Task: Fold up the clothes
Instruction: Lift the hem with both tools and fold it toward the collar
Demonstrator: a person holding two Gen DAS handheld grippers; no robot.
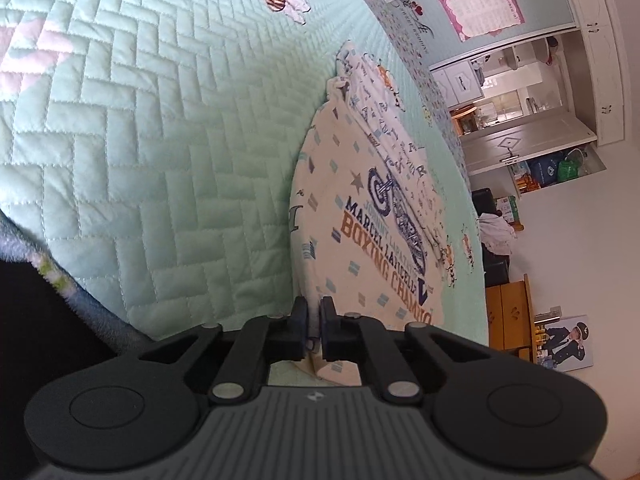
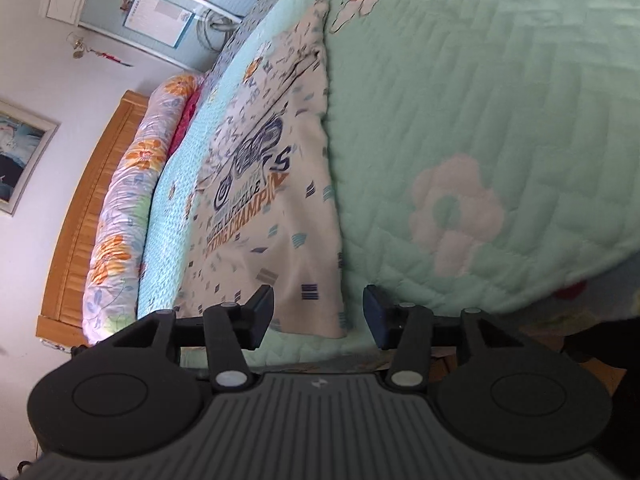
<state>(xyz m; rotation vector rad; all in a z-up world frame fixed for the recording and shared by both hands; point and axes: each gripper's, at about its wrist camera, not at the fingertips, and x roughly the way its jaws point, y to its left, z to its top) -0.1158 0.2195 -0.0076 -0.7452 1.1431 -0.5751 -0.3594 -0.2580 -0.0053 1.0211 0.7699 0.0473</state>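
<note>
A cream shirt (image 1: 360, 216) with a motorcycle print and "BOXING CHAMPION" lettering lies flat on a mint quilted bedspread (image 1: 160, 140). In the left wrist view my left gripper (image 1: 315, 320) is shut on the shirt's near edge, with the cloth pinched between its dark pads. The right wrist view shows the same shirt (image 2: 280, 184), its near corner lying between the fingers of my right gripper (image 2: 318, 312). That gripper is open, and its pads stand clear of the fabric on both sides.
A rolled floral duvet (image 2: 128, 200) lies along the wooden headboard (image 2: 76, 216) at the far side of the bed. Wardrobe doors (image 1: 480, 4), a doorway (image 1: 532, 136) and a wooden cabinet (image 1: 512, 312) stand beyond the bed. A dark fleece sleeve (image 1: 48, 276) shows at the lower left.
</note>
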